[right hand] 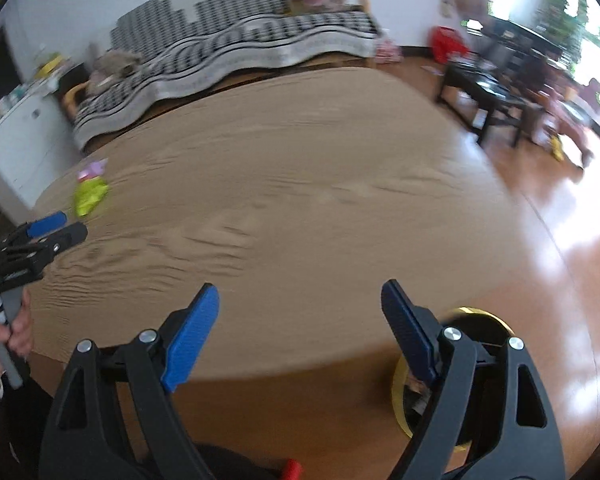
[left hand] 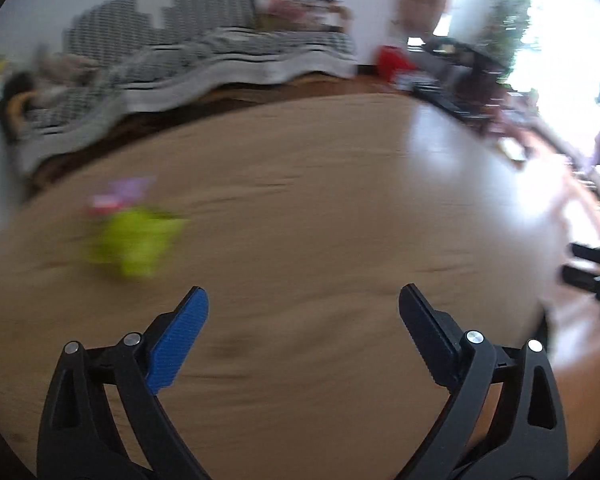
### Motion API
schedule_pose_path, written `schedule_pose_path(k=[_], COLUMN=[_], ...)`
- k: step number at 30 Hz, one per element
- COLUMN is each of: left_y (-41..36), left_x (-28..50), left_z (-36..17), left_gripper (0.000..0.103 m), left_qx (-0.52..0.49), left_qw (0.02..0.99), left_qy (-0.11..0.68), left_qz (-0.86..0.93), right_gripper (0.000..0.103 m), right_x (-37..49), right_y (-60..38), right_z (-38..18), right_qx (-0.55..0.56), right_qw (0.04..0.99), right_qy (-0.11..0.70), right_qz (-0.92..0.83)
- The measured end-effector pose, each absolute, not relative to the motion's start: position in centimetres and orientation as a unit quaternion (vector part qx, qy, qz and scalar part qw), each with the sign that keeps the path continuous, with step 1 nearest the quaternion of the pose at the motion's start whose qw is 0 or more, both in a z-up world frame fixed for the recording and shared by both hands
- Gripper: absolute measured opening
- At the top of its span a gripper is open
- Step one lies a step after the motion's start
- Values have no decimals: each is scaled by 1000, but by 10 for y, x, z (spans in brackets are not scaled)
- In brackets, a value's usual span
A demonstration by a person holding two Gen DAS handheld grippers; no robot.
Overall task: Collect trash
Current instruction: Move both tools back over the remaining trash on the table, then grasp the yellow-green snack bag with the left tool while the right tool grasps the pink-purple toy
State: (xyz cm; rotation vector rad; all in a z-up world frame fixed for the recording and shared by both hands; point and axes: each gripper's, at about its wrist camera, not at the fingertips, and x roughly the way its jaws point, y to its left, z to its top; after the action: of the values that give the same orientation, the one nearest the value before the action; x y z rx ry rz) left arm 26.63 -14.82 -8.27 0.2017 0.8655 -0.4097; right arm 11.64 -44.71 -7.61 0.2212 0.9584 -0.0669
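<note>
Yellow-green wrapper lies ahead-left of the open left hand-held gripper.

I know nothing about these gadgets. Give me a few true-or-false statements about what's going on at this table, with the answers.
1. Both grippers are empty, jaws apart. True: the left gripper and the right gripper hold nothing.
2. A yellow-green wrapper lies on the wooden table. True.
3. The left gripper grips the wrapper. False: it is apart from it.
4. The yellow-rimmed bin stands on the table. False: it sits on the floor beside the table.
</note>
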Motion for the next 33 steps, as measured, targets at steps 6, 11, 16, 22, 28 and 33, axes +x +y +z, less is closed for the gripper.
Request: schedule_pose_path(k=[6, 11, 16, 22, 28, 33], left_y=[-70, -62, -64, -62, -48, -11], left_x=[320, 357, 382, 391, 369, 337], left_z=[-101, -115, -141, -145, -132, -125], left_gripper=[93, 93, 93, 63, 44, 42], left_qx=[119, 123, 127, 97, 90, 78], left_qw=[891, 882, 878, 882, 882, 883], left_qy=[418, 433, 440, 438, 437, 439], left_qz=[-135, -140, -137, -142, -154, -146], right_gripper=[80, 80, 81, 81, 81, 81], right_x=[183, 218, 234, 261, 298, 335], right_y=[-357, -307, -294, -281, -256, -220], right_z=[-81, -83, -87, -95, -103, -110], right_qx=[70, 51, 39, 35, 39, 61], right_qw=[878, 873, 870, 867, 861, 853], right_qy=[473, 480, 485, 490, 496, 503], right_qz=[36, 70, 80, 82, 103, 126])
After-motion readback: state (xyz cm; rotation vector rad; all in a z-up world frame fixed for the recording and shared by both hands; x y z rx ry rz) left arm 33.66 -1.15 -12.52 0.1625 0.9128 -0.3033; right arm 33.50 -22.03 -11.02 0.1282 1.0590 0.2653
